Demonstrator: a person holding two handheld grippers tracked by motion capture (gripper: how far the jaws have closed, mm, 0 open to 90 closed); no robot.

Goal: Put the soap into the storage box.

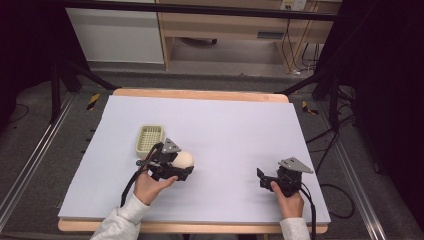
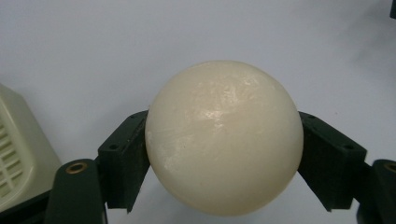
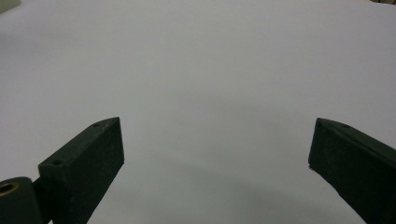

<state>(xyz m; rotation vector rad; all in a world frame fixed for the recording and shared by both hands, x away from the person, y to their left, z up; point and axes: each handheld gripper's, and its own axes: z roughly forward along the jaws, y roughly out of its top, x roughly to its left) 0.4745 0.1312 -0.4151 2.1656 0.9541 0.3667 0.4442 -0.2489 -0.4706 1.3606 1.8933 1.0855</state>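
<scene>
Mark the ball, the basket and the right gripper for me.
ball [image 2: 224, 135], left gripper view, middle of its front.
basket [image 1: 150, 138], high view, its slotted floor.
right gripper [image 1: 261, 178], high view, between its fingertips.

Light fell evenly from above on the pale worktop, which stood bright against dark, dim surroundings in the high view. That view was soft and slightly grainy. In the left gripper view the cream ball carried a faint glare patch near its top and cast a soft shadow below. The right gripper view showed its black jaws dark, with blurred edges.
</scene>
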